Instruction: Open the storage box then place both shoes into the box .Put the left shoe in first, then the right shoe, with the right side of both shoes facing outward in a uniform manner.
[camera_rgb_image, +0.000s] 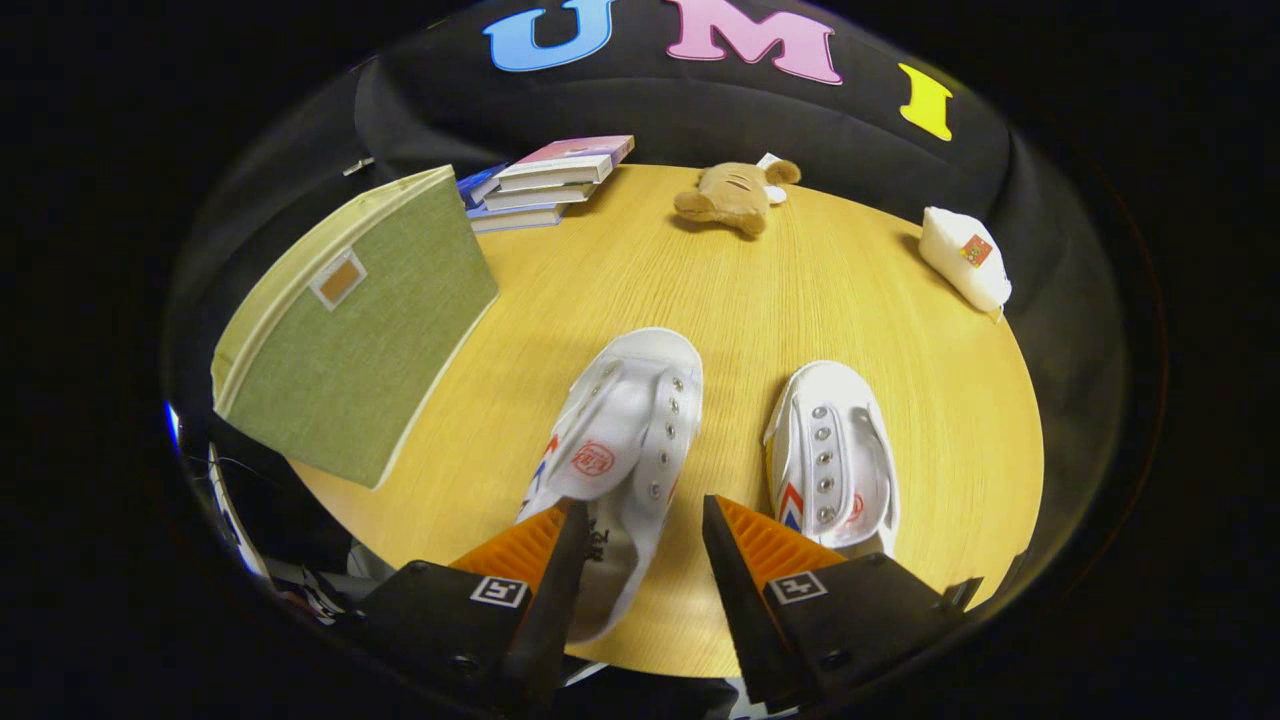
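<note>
Two white lace-less canvas shoes lie on the round wooden table (760, 290), toes pointing away from me. One shoe (625, 430) is tilted onto its side, and its heel end reaches in between my fingers, close against the left finger (545, 545). Bare wood shows between that shoe and the right finger (750, 545). The other shoe (835, 455) sits upright just beyond the right finger. My gripper (645, 510) is open and presses on nothing. The green fabric storage box (350, 330), with cream trim and a small label, stands to the left of the shoes with its lid down.
A stack of books (545, 180) lies behind the box at the table's far edge. A brown plush toy (730, 195) rests at the far middle, and a white pouch (965, 255) sits at the far right edge. The table edge runs just under my fingers.
</note>
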